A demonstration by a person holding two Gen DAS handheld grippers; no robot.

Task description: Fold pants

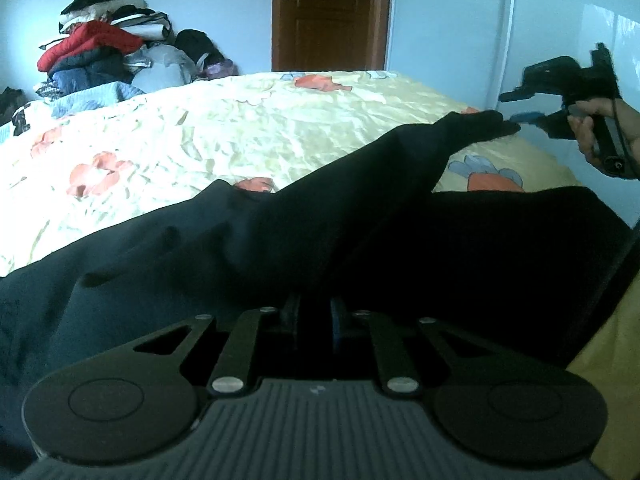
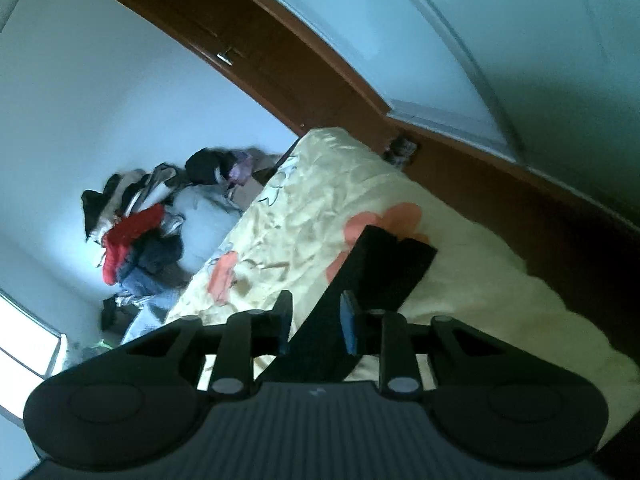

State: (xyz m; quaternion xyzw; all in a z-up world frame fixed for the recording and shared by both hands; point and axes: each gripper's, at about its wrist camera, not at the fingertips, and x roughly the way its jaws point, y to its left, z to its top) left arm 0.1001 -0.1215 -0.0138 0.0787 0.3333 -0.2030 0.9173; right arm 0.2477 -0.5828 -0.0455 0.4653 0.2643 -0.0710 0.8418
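Dark navy pants [image 1: 280, 232] lie spread on the bed, one leg stretching to the far right. My left gripper [image 1: 314, 312] is shut on the near part of the pants, low in its own view. My right gripper [image 1: 520, 110] shows at the right of the left wrist view, open, held in a hand just past the end of the pant leg. In the right wrist view the right gripper [image 2: 316, 320] stands open with the dark leg end [image 2: 384, 272] lying between and beyond its fingers, not pinched.
The bed has a cream cover [image 1: 240, 128] with orange flowers. A heap of clothes [image 1: 108, 52] is piled at the far left by the wall. A brown door [image 1: 328, 12] stands behind the bed. A white wall runs along the right side.
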